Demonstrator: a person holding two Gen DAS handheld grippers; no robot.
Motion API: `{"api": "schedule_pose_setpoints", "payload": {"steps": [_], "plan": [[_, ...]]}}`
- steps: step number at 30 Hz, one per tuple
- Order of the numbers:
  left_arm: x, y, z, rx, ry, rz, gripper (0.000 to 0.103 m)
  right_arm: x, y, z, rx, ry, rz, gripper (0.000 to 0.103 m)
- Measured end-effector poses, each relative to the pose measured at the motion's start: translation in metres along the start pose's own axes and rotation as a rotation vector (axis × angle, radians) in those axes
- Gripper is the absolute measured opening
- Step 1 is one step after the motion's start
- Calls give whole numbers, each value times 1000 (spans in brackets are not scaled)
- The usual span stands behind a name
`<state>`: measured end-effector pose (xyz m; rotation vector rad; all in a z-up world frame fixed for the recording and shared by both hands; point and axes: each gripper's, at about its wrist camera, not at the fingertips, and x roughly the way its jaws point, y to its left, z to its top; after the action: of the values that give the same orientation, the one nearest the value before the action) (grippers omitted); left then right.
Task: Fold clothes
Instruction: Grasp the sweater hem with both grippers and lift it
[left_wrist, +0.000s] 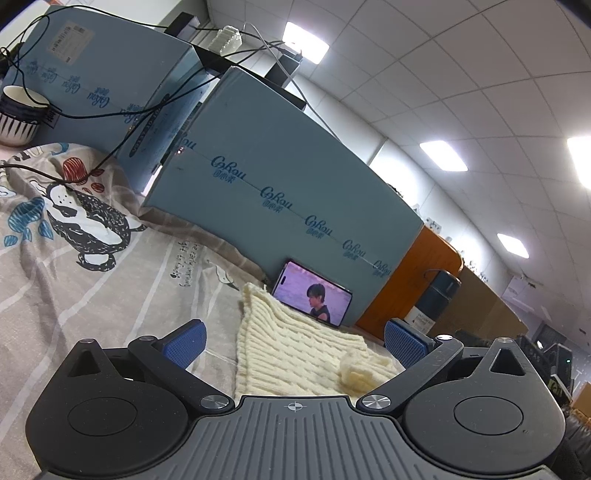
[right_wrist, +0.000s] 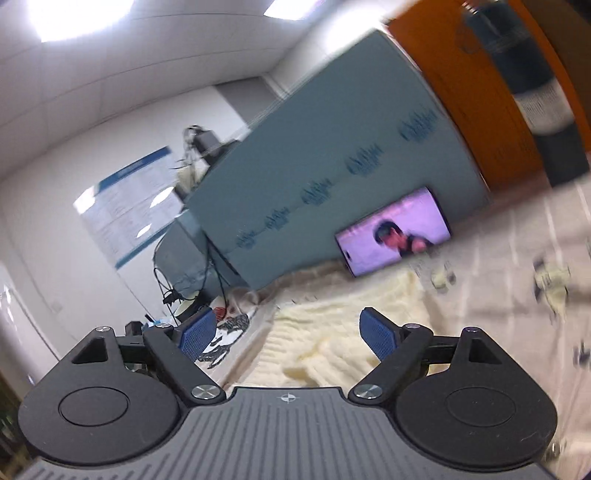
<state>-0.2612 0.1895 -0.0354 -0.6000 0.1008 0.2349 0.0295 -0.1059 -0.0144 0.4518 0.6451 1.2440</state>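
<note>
Just ahead of both grippers, left gripper (left_wrist: 294, 341) and right gripper (right_wrist: 288, 334) jaws spread wide, empty, over a cream ribbed knit (left_wrist: 295, 354) lying flat on printed cloth (left_wrist: 92, 288); beyond, a glossy phone (left_wrist: 312, 293) leans on blue cartons (left_wrist: 280, 184).

The knitted garment (left_wrist: 295, 347) lies on the sheet (left_wrist: 110, 277), before the phone (left_wrist: 314, 293).

Two matching black grippers with blue finger pads

The left gripper (left_wrist: 295, 341) and right gripper (right_wrist: 288, 334) each show a grey ribbed plate with a crosshair mark at 6 o'clock, round black discs at 4 and 8 o'clock, silver screws, and textured blue pads (left_wrist: 186, 341).
</note>
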Motion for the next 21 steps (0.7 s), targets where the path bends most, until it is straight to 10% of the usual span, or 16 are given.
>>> {"api": "schedule_pose_setpoints", "payload": {"steps": [7, 14, 21], "plan": [[1, 0, 0, 6, 3, 7, 103, 32, -13, -21, 61, 190, -37, 83], [-19, -12, 5, 68, -95, -6, 103, 6, 21, -15, -109, 83, -63, 85], [-52, -45, -8, 471, -46, -14, 103, -58, 79, -48, -569, 38, 44, 99]]}}
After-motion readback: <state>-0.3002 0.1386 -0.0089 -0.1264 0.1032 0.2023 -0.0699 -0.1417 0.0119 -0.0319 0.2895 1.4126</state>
